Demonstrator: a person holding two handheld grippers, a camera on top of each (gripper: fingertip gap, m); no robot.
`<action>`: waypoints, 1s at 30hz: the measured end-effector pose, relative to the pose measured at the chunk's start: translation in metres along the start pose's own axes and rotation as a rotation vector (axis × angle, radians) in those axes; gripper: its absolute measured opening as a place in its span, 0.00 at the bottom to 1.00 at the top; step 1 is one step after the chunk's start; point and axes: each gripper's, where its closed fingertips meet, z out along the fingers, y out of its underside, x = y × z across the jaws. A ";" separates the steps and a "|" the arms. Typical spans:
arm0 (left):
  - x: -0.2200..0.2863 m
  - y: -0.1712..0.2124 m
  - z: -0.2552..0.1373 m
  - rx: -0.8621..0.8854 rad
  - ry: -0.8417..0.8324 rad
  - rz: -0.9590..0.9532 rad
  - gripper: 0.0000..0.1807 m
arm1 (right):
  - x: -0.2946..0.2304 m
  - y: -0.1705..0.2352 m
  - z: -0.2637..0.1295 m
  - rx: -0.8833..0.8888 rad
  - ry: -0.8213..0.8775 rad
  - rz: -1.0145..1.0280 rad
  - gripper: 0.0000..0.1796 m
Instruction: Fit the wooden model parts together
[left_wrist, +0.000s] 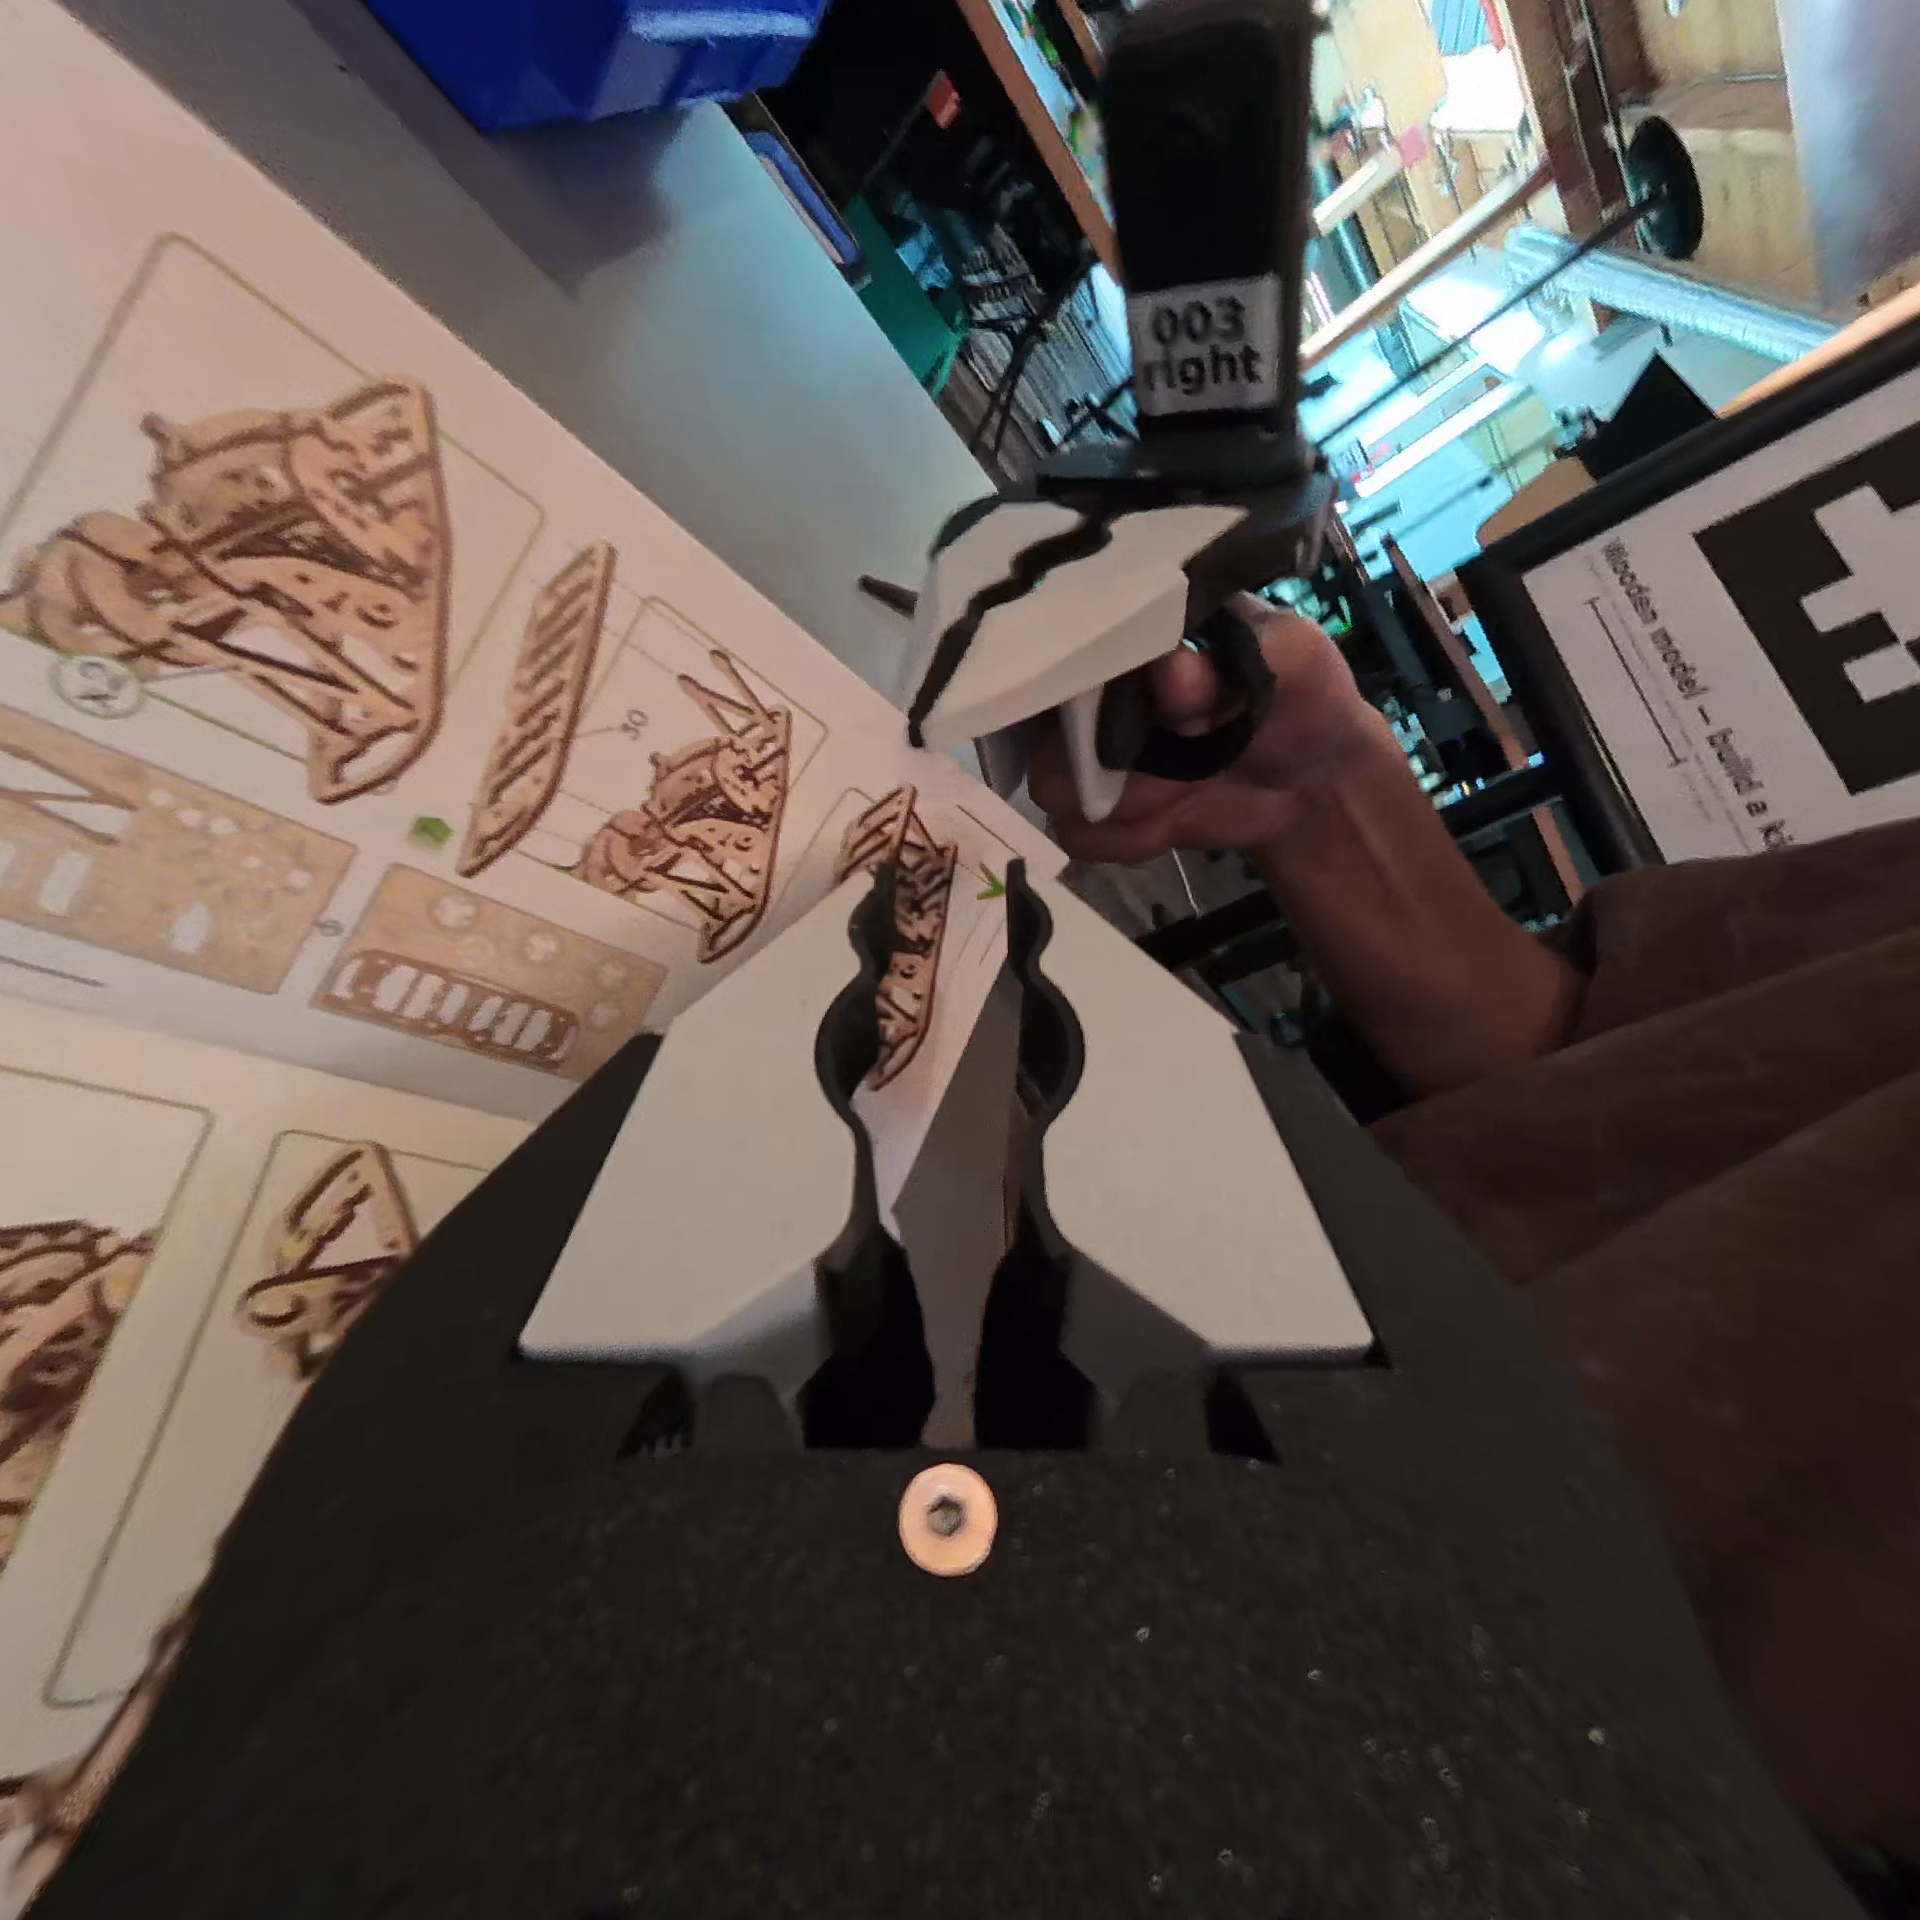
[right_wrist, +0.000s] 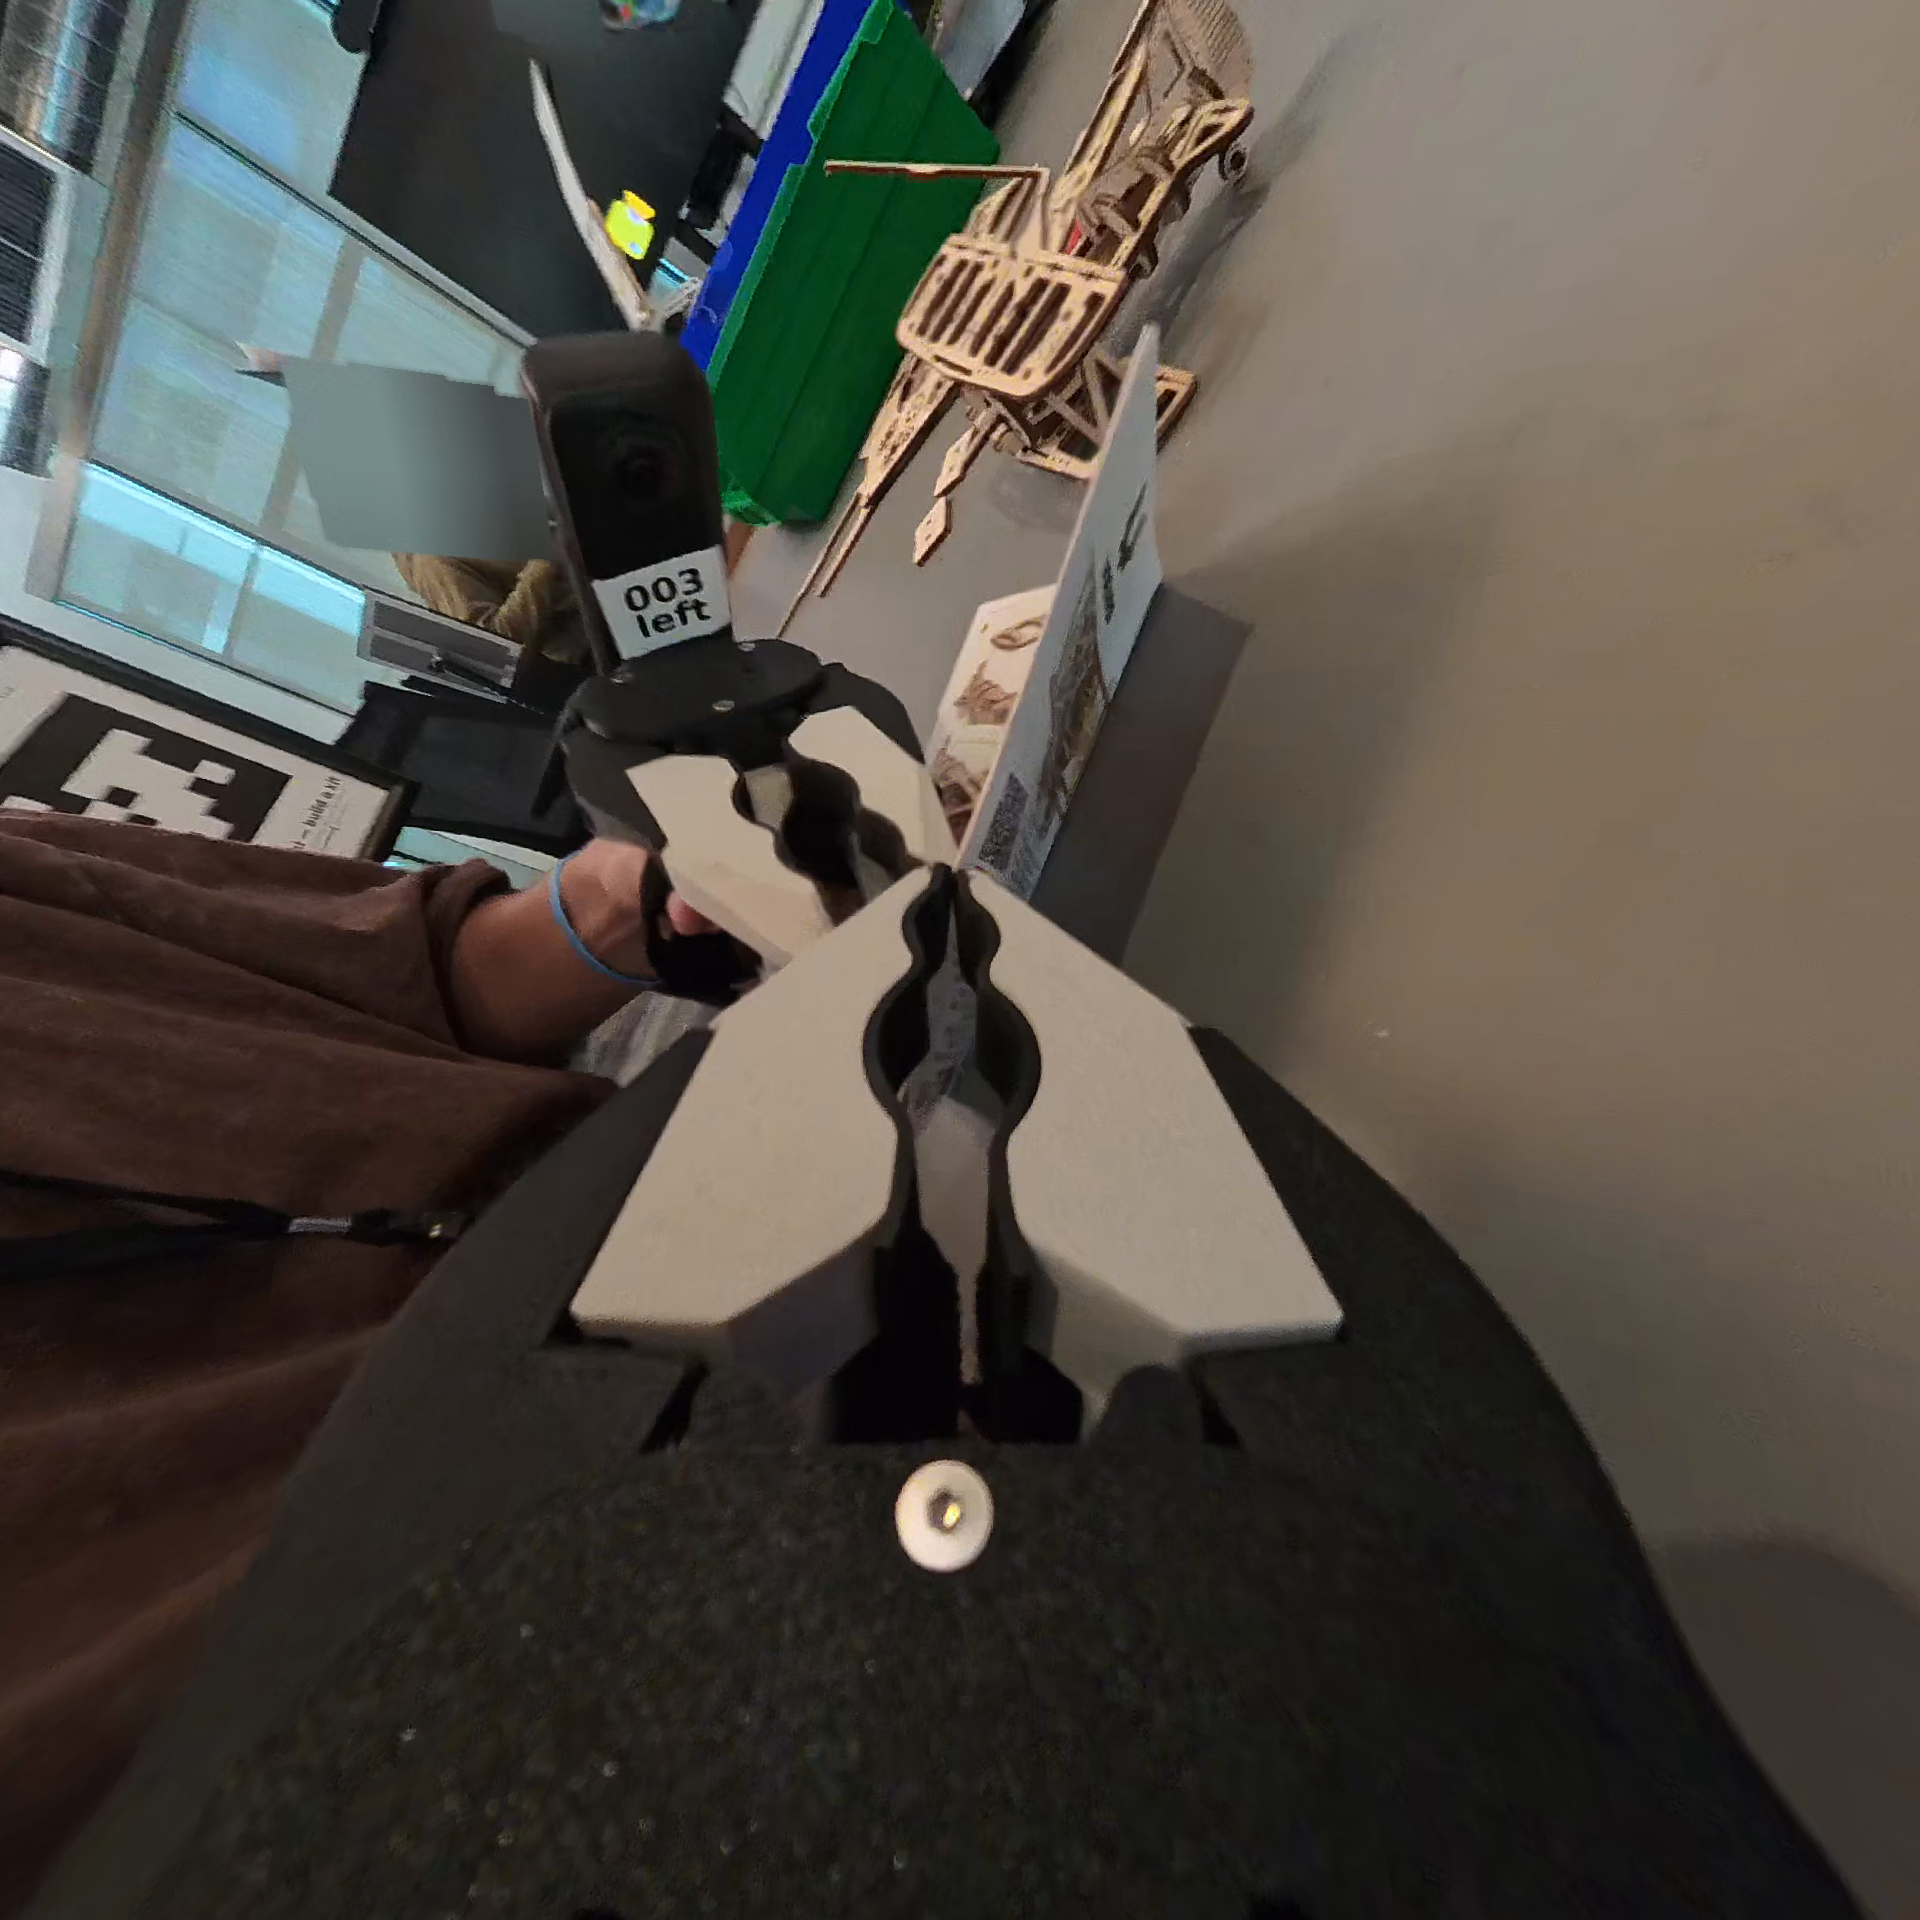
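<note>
Held jaws tip to tip on the right gripper (right_wrist: 940, 894) and slightly apart on the left gripper (left_wrist: 951, 894), both away from the model.

Had a leaf of the white printed instruction booklet (left_wrist: 312, 727) running through the left gap; could not tell whether either gripper truly pinched paper. Left the pale, laser-cut wooden lattice model (right_wrist: 1049, 301) untouched toward the far edge of the grey table (right_wrist: 1558, 727), just beside the green plastic crate (right_wrist: 831, 312), with small loose wooden pieces (right_wrist: 940, 530) nearer on the surface. Judged the model light and stiff but brittle: thin ply, slender struts, a long spar sticking out. Judged the solid side frame low on the body the safest hold, not the slatted panel or spar; judged loose pieces best pinched flat across their faces, gently.
</note>
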 end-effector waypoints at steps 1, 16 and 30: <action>-0.005 -0.006 -0.004 0.029 -0.030 -0.022 0.12 | 0.003 0.000 -0.001 -0.002 0.031 -0.018 0.00; -0.065 0.014 -0.018 -0.239 -0.624 0.586 0.34 | 0.043 0.016 -0.008 -0.266 0.653 -0.651 0.39; -0.066 0.014 -0.020 -0.227 -0.631 0.580 0.31 | 0.037 0.022 -0.003 -0.237 0.631 -0.657 0.23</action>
